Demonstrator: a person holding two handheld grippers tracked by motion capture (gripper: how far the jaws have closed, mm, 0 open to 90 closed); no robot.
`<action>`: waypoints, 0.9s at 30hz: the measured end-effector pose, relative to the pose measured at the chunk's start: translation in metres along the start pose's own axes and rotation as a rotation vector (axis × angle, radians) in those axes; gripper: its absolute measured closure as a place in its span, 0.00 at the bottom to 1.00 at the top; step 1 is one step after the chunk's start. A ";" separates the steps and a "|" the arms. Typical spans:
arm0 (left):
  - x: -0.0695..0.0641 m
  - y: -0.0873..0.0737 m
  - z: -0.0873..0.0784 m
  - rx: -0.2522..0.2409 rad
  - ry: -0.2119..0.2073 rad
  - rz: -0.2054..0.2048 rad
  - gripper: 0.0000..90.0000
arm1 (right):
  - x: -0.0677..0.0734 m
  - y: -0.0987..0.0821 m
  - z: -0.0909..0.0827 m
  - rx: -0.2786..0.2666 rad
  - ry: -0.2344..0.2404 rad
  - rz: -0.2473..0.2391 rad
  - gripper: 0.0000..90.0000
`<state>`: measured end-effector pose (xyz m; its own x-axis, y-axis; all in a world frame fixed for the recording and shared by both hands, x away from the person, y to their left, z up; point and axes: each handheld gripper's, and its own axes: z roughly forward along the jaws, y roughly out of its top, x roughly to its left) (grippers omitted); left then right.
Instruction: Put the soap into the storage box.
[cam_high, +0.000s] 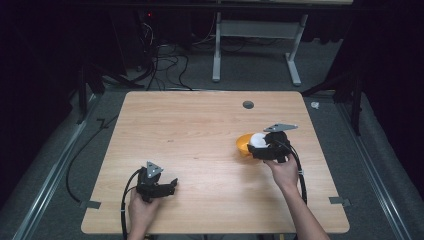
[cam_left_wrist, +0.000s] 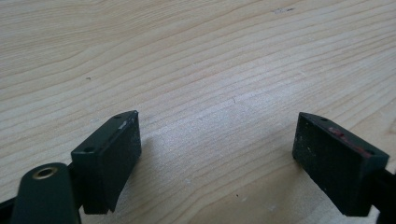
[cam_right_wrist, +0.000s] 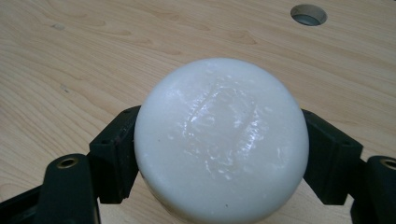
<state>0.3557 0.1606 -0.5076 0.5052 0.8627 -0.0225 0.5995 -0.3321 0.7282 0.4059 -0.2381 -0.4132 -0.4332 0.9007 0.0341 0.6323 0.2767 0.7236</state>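
My right gripper (cam_high: 258, 146) is shut on a white, glossy, rounded object (cam_high: 258, 139) at the right side of the wooden table (cam_high: 200, 130). In the right gripper view the white object (cam_right_wrist: 219, 140) sits between both black jaws of the right gripper (cam_right_wrist: 219, 156), above bare wood. An orange bowl (cam_high: 243, 144) lies just left of that gripper, and the white object is at its right rim. My left gripper (cam_high: 171, 186) is near the front left of the table. The left gripper (cam_left_wrist: 217, 149) has its jaws wide apart over bare wood, with nothing between them.
A round cable hole (cam_high: 248, 104) (cam_right_wrist: 308, 14) is set in the table's far side. Beyond the table are a white desk frame (cam_high: 255, 50) and loose cables (cam_high: 165, 65) on the floor. Metal rails (cam_high: 55, 165) run along both sides of the table.
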 end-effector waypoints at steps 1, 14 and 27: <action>0.000 0.000 0.000 0.000 0.000 0.000 0.18 | -0.001 0.001 0.001 0.003 0.001 0.004 0.27; 0.000 0.000 0.000 0.000 -0.001 0.000 0.18 | -0.003 0.013 0.017 0.034 -0.007 0.018 0.27; 0.000 0.000 0.000 0.000 -0.001 0.001 0.18 | -0.006 0.015 0.037 0.080 -0.029 0.039 0.27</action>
<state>0.3558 0.1607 -0.5076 0.5060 0.8622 -0.0225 0.5993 -0.3327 0.7282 0.4416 -0.2273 -0.4281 -0.3888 0.9204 0.0404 0.6980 0.2656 0.6650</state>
